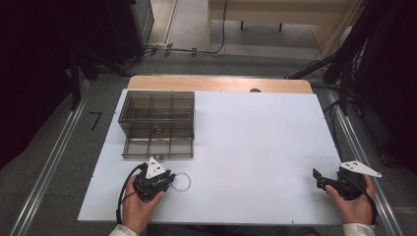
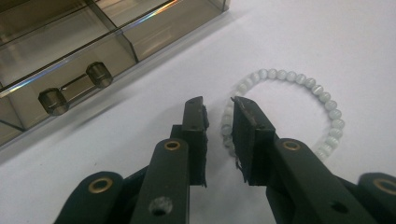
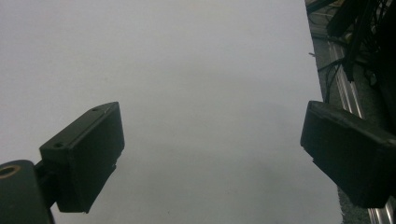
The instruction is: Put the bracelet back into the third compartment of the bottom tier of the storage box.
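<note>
The left gripper point(image 2: 219, 109) is low over the white table point(image 1: 255, 147), near the front-left edge, w/ its jaws brought close together; a narrow gap is left between them. In the left gripper view the bead bracelet point(image 2: 299, 100) lies flat on the table as a ring, and the nearest part of the ring sits in this gap, approx. at the tips. The right-hand pad seems to touch the beads, the other pad is a bit apart, so I cannot tell if the grip is already firm; bracelet is not lifted. In the high view the bracelet point(image 1: 182, 182) is just beside the left gripper point(image 1: 164, 178), on its right side, and in front of the smoky transparent organizer box point(image 1: 157, 123). The box stands at the back-left of the table, has several compartments divided by thin walls, and two small round knobs point(image 2: 74, 87) on the front; the compartments look empty as far as I see. The right gripper point(image 1: 319, 178) is well apart, at the front-right edge, jaws wide open, nothing between them, only bare table below.
</note>
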The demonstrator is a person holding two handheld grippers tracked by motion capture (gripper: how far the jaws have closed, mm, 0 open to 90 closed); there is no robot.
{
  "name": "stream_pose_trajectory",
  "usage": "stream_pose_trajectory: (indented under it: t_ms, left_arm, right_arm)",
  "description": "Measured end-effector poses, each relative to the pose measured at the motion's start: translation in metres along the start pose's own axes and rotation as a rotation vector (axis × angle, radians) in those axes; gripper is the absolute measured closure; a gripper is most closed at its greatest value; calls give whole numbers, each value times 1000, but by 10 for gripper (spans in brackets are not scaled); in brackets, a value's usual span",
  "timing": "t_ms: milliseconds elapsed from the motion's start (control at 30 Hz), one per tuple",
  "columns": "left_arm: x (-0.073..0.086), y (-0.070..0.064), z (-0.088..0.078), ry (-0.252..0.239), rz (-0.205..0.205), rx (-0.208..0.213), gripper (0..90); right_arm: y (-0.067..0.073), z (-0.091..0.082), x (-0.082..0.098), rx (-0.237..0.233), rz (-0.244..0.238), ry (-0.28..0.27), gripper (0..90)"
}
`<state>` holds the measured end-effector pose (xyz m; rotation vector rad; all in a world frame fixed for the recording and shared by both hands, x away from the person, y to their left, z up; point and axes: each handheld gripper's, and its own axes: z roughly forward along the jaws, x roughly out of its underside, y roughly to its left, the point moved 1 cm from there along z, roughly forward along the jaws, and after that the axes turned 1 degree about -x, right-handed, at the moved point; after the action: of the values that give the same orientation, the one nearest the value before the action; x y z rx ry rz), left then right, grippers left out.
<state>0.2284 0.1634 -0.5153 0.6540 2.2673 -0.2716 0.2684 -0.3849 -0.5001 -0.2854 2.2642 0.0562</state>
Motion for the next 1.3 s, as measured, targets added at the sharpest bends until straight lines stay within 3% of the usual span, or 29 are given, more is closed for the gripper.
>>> stream_pose_trajectory:
  t_ms: [167, 433, 833, 967, 1133, 1300]
  left_arm:
    - [0, 1, 1, 1, -16, 11, 784]
    - [-1, -2, 1, 9, 3, 0, 862]
    - [-1, -2, 1, 9, 1, 2, 869]
    - [-1, 0, 1, 5, -42, 15, 874]
    - [-2, -3, 0, 3, -24, -5, 876]
    - [-2, -2, 0, 1, -47, 2, 877]
  right_arm:
    - [-1, -2, 0, -3, 3, -7, 46]
    - [-2, -1, 0, -4, 7, -10, 46]
    - [-1, -2, 0, -2, -2, -7, 46]
    - [-1, -2, 0, -3, 0, -6, 46]
    - [-2, -2, 0, -2, 5, -5, 46]
    - [-2, -3, 1, -3, 5, -8, 46]
